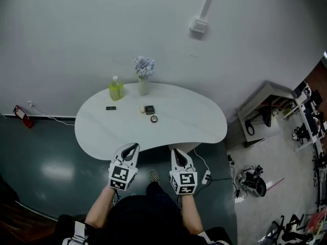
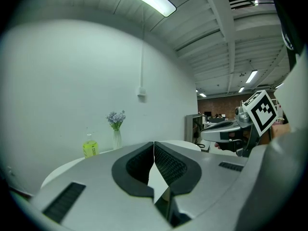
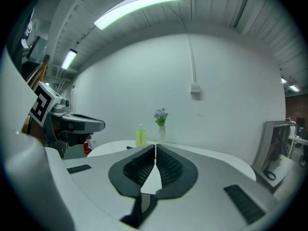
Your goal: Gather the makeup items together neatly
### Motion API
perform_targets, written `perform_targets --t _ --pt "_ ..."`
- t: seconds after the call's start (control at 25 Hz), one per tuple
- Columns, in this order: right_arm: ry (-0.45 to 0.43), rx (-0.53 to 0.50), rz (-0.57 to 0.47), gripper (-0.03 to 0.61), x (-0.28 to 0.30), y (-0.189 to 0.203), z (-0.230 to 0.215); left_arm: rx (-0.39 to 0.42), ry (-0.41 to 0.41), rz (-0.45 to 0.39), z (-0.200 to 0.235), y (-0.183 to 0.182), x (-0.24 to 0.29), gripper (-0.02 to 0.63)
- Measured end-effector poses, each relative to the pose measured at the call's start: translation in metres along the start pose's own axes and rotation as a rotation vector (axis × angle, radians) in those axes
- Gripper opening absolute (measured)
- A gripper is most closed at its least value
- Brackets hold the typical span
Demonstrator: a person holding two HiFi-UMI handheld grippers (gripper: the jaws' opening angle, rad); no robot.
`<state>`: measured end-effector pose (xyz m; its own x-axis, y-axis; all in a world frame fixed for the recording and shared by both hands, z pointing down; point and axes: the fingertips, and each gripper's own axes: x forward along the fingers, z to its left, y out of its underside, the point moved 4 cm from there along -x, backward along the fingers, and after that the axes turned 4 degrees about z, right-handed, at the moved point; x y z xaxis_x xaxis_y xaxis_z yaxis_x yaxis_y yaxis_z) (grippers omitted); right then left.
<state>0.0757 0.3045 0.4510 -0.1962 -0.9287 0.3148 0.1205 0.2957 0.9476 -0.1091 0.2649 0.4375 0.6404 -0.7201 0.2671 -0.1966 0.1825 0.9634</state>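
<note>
Left gripper point(image 1: 134, 147) and right gripper point(image 1: 174, 151), jaws closed on nothing, are level with the desk's point(image 1: 199, 124) near edge; compact point(image 1: 149, 109), small jar point(image 1: 154, 119) and flat black piece point(image 1: 111, 107) lie spread toward the far edge.

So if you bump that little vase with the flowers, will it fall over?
Probably, yes. The vase looks tall and narrow, with the flowers bunched on top, so a push high up may tip it. It seems to be glass, so it is likely slippery and breakable.
</note>
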Motion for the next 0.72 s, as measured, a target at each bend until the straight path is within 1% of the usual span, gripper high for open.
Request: perform_targets --t 0.16,0.44,0.56,0.72 --pt "-0.034 0.0 0.0 0.032 0.042 -0.013 -0.027 -0.015 -0.029 0.003 0.015 -0.01 0.039 0.02" --pt "-0.109 -0.005 0.041 0.032 0.116 -0.026 -0.065 -0.052 -0.086 0.032 0.041 -0.019 0.1 0.02" --pt "-0.148 -0.01 0.068 0.032 0.145 -0.022 -0.078 -0.073 -0.114 0.058 0.05 -0.01 0.123 0.02" --pt "-0.218 -0.016 0.111 0.032 0.186 -0.011 -0.089 -0.12 -0.164 0.103 0.064 0.009 0.15 0.02"
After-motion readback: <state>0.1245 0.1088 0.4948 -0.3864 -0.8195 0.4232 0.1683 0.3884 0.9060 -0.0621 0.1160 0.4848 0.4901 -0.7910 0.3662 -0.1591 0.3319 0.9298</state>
